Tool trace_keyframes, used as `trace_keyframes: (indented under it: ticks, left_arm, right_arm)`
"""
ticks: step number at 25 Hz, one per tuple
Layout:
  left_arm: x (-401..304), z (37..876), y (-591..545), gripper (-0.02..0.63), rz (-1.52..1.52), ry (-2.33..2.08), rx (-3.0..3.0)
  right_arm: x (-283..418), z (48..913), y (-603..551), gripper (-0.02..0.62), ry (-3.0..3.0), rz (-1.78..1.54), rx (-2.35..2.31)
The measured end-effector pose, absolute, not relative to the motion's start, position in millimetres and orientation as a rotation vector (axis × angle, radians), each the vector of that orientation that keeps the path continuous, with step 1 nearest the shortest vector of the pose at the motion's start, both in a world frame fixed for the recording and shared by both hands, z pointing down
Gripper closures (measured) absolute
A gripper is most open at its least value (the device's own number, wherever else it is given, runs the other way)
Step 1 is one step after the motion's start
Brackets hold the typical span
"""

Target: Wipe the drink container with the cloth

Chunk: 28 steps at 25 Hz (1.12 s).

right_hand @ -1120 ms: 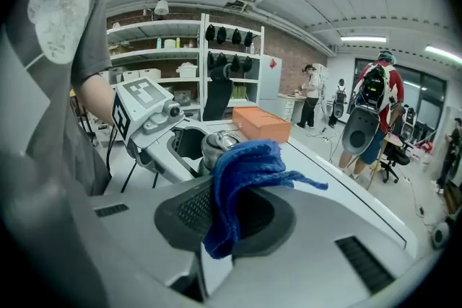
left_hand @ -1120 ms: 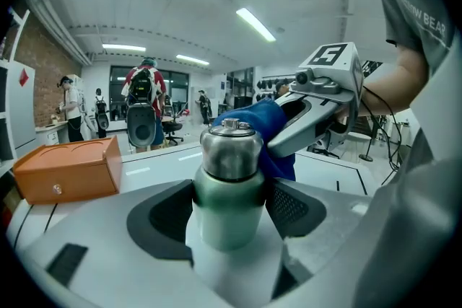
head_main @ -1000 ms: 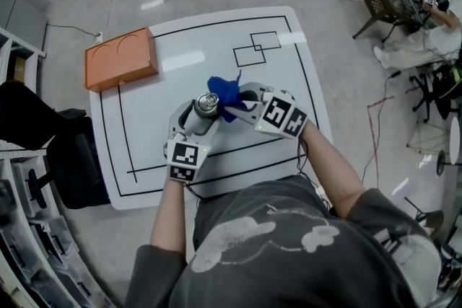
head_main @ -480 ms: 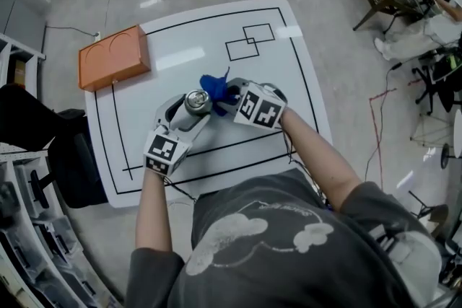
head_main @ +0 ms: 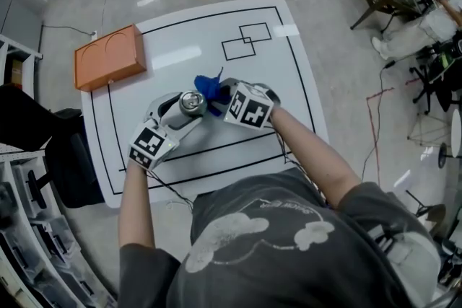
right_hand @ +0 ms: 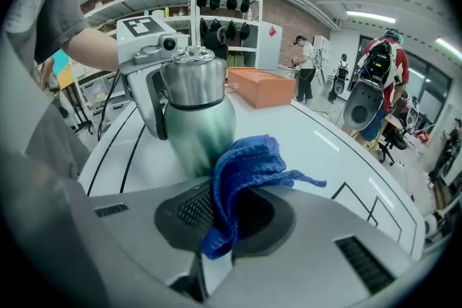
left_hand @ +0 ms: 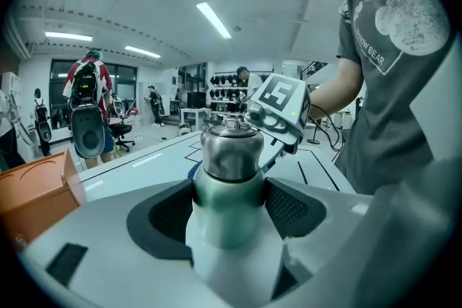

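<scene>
Right gripper view: the right gripper has its jaws pressed together on a bunched blue cloth, which spills forward. Just beyond it, touching or nearly touching the cloth, is the drink container, a green metal bottle, capped, long axis upright. The left gripper clamps it mid-body from the far side. The base is hidden, so I cannot tell whether it stands on the white table or is lifted. The bottle lies dead ahead of the right jaws. No label is readable on it. Farther off is an orange box. Left gripper view: shirt print, partly legible, "BEAR".

White lined table, orange box at corner
</scene>
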<state>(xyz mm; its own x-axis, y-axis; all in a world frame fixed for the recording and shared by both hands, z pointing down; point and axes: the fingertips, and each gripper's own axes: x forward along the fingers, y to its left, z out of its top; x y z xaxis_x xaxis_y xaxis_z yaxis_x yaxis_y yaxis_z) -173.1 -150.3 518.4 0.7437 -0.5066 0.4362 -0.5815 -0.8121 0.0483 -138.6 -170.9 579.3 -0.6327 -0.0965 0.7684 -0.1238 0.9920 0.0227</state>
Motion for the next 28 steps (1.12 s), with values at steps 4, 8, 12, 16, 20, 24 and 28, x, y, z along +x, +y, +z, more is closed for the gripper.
trace_keyframes:
  ticks: [4,8,12,16,20,24,28]
  left_arm:
    - [-173,518,-151,0.293,0.639,-0.897,2.746]
    - [-176,519,-148,0.293,0.643,-1.052,2.678]
    - [-181,514,-141,0.293,0.592,-1.295,2.55]
    - [-182,508,-138,0.288,0.458,-1.543,2.314]
    - [-170,515,-141,0.26,0.368,-1.679,2.098]
    - [-174,519,-149,0.25,0.338,-1.831,1.925]
    - [-184,524,-153,0.252,0.376,-1.935,1.807]
  right_arm:
    - [-137,575,-171,0.552,-2.27,0.017,0.176]
    - [-130,563,-172,0.552,-2.287,-0.011,0.19]
    - [-114,548,-174,0.552,-2.303,-0.033,0.223]
    - [-102,536,-174,0.552,-2.32,-0.032,0.246]
    - [-93,531,-175,0.552,-2.332,-0.039,0.27]
    - [-89,526,-174,0.552,-2.35,-0.053,0.262]
    - [-86,524,-173,0.552,-2.354,-0.064,0.252]
